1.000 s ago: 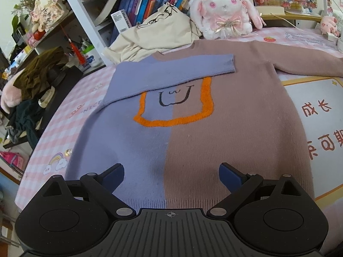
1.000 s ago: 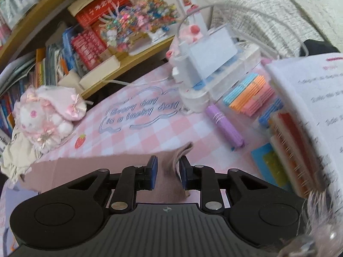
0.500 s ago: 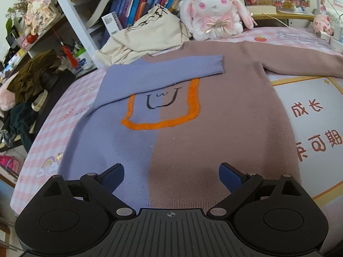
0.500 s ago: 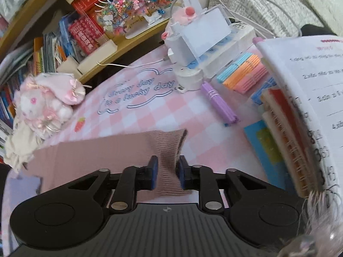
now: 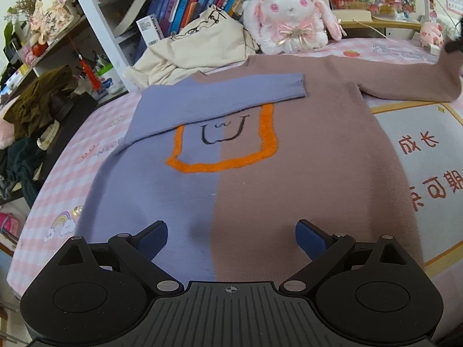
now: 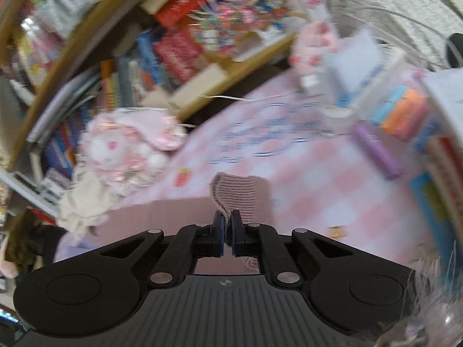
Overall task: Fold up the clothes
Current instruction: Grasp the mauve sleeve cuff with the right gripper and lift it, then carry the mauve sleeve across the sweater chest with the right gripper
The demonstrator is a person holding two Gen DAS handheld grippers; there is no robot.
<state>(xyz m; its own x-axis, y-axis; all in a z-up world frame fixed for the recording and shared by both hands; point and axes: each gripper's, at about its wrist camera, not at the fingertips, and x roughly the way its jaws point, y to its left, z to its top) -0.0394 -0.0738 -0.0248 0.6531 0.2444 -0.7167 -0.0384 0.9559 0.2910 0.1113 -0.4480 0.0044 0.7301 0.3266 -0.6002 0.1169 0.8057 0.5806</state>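
A pink-and-white checked cloth (image 5: pixel 72 179) covers the surface across the frame. The two-tone sweater (image 5: pixel 260 173) lies flat at its centre, with a cream garment (image 5: pixel 196 49) bunched at upper centre-left and a plush rabbit (image 5: pixel 289 26) sitting at upper centre. A printed mat (image 5: pixel 428 133) lies at right. In the right wrist view, blurred stationery (image 6: pixel 405 115) sits at upper right.
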